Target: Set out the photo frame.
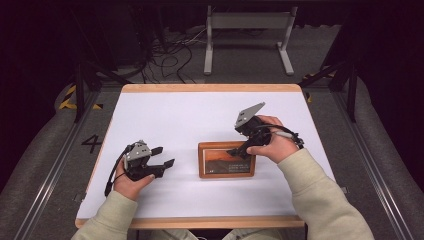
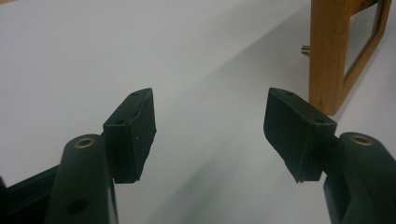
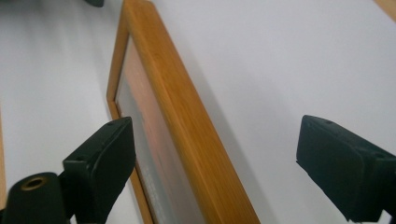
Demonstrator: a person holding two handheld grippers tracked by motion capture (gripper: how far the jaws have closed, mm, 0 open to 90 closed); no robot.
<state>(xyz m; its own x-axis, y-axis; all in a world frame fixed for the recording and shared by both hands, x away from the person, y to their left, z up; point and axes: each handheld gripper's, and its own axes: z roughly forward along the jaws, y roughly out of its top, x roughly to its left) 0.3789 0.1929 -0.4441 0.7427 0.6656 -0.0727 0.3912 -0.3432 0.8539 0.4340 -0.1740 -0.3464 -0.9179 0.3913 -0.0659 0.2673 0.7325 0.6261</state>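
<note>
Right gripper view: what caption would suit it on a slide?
Open right gripper straddling the top rail of a wooden picture frame on the white table.

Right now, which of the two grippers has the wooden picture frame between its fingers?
The right gripper: its open fingers straddle the far edge of the picture frame without pressing it. The left gripper is open over bare table, left of the frame.

The high view is sharp at the centre, where the white tabletop [image 1: 165, 115] is evenly lit from above; its corners sink into darkness. Both gripper views look softer, faintly bluish, with diffuse shadows and near parts out of focus.
</note>
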